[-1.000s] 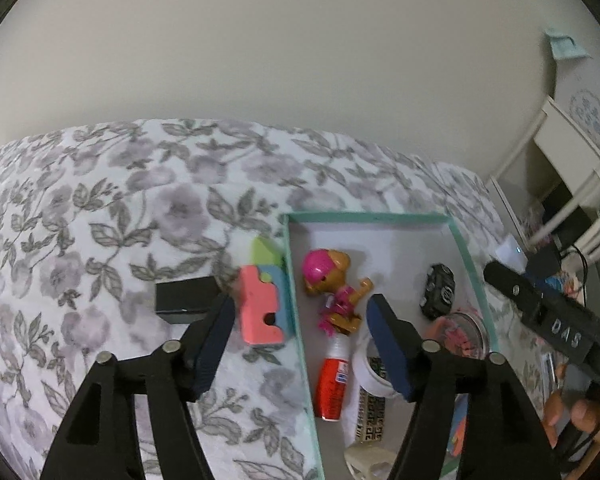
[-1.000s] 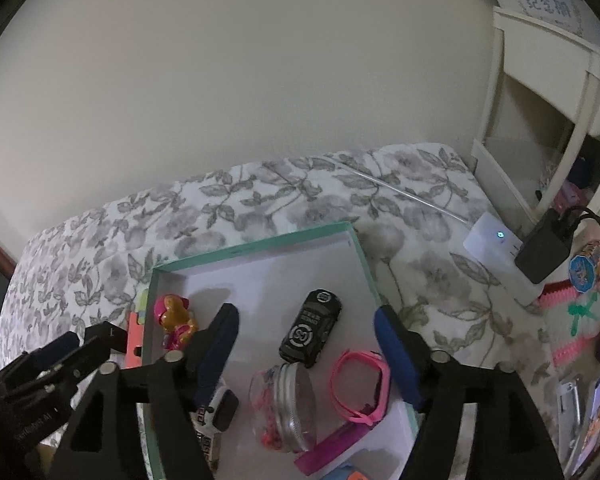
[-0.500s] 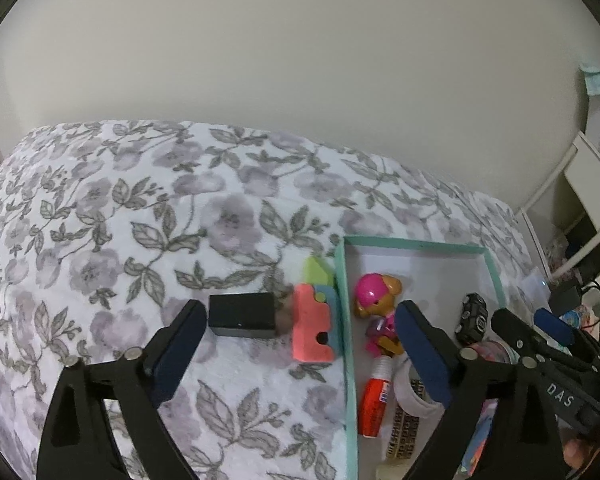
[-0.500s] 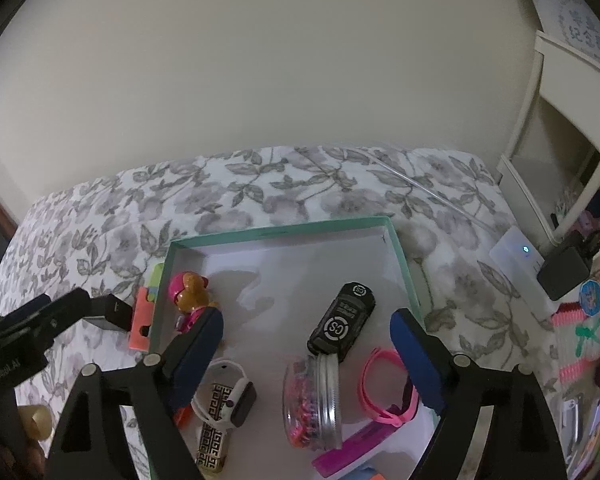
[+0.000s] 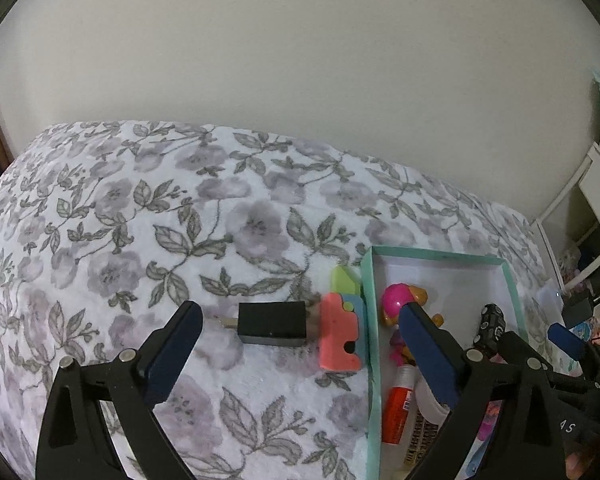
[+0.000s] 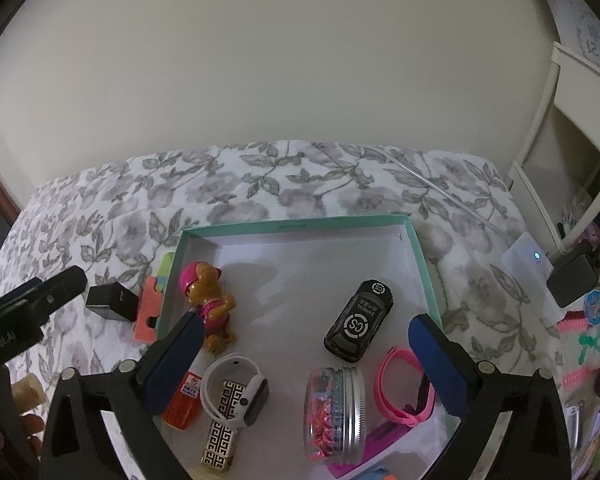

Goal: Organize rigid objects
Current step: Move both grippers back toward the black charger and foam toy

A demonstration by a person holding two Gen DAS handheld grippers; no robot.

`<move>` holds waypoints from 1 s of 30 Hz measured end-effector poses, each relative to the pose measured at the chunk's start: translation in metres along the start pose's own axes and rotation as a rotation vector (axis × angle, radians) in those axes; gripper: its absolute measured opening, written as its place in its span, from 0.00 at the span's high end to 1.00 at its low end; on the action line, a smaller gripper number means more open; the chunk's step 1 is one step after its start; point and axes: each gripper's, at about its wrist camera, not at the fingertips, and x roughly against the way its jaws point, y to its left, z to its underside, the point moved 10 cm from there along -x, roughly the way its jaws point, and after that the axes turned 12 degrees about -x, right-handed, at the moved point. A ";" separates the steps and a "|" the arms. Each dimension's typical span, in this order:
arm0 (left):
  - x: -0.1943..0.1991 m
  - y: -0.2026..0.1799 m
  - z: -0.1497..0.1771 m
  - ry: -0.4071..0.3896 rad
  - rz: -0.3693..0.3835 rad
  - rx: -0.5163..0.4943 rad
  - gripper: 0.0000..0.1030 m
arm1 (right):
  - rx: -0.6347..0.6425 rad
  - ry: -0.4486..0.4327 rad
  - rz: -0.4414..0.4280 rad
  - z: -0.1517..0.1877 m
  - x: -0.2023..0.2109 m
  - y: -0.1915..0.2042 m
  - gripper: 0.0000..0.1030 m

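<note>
A black charger block (image 5: 271,323) lies on the floral bedspread, just left of a pink foam piece (image 5: 337,340) and a green one (image 5: 344,280) beside the teal box (image 5: 370,320). My left gripper (image 5: 300,344) is open and empty, above and in front of the charger. My right gripper (image 6: 306,356) is open and empty over the teal box (image 6: 300,226), which holds a pink dog toy (image 6: 208,300), a black toy car (image 6: 358,320), a glass bead jar (image 6: 334,412), a pink band (image 6: 400,388), a white watch (image 6: 236,392) and a red tube (image 6: 184,400). The charger (image 6: 110,300) also shows there.
A white shelf unit (image 6: 572,120) stands at the right. A white plug box (image 6: 534,260), a black adapter (image 6: 572,280) and colourful clutter (image 6: 592,340) lie at the bed's right edge. A plain wall rises behind the bed.
My left gripper has opened wider and shifted left, from over the box edge to over the charger. My right gripper has pulled back and opened wider, so more of the box shows.
</note>
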 end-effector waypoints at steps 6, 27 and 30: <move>0.001 0.019 0.001 0.011 -0.013 0.041 0.04 | 0.016 0.006 -0.037 0.002 -0.001 0.012 0.00; -0.014 0.066 0.014 0.071 0.044 0.181 0.04 | 0.136 0.042 -0.087 0.030 -0.017 0.078 0.00; -0.029 0.061 0.022 0.102 0.063 0.178 0.04 | 0.136 0.067 -0.093 0.037 -0.025 0.083 0.00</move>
